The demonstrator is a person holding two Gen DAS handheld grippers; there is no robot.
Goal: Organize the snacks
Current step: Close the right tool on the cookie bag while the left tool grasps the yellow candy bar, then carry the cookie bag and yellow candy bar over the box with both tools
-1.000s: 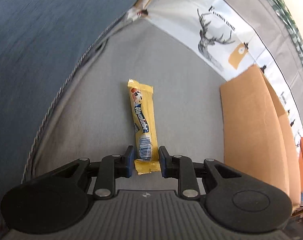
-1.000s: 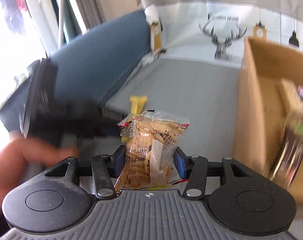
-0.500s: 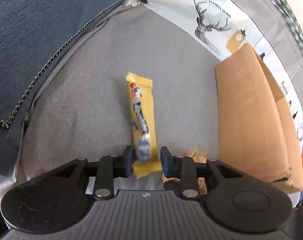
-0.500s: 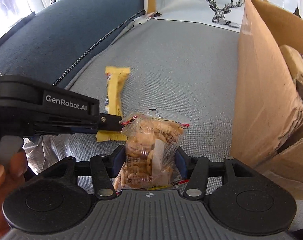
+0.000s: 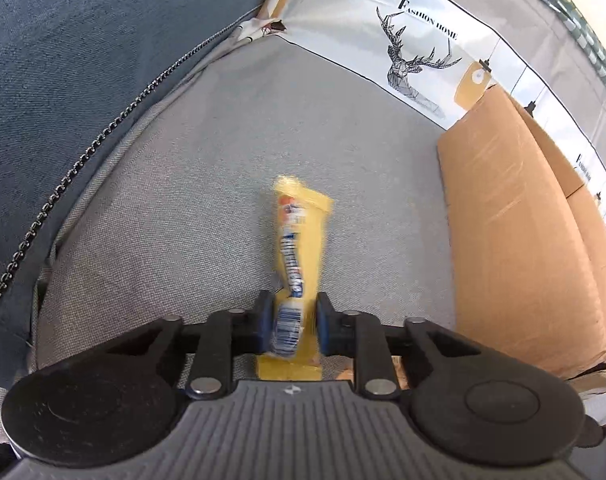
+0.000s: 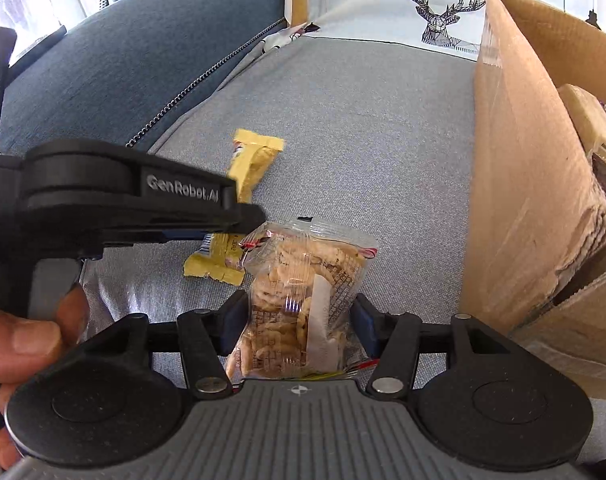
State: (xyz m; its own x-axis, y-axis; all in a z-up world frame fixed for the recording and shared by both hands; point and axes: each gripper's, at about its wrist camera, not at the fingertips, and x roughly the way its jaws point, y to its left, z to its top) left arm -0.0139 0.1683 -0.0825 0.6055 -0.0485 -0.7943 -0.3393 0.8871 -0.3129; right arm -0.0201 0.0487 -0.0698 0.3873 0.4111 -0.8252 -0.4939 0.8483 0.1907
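Observation:
My left gripper [image 5: 290, 322] is shut on the near end of a yellow Alpenliebe candy bar [image 5: 299, 240], which tilts up off the grey sofa seat [image 5: 207, 184]. The bar also shows in the right wrist view [image 6: 251, 164], held by the left gripper [image 6: 239, 232] coming in from the left. My right gripper [image 6: 299, 320] is shut on a clear bag of small biscuits [image 6: 303, 296], held above the seat. An open cardboard box [image 6: 515, 168] with snacks inside stands to the right of both.
A blue sofa cushion [image 5: 83, 60] with a zip lies along the left. A white deer-print cloth [image 5: 415, 52] covers the sofa back. The same box [image 5: 515, 232] rises at the right in the left wrist view. A hand [image 6: 27, 340] holds the left gripper.
The left gripper has closed on the candy bar and lifted its far end off the seat. The right gripper, still holding the biscuit bag, has lowered and steadied beside it.

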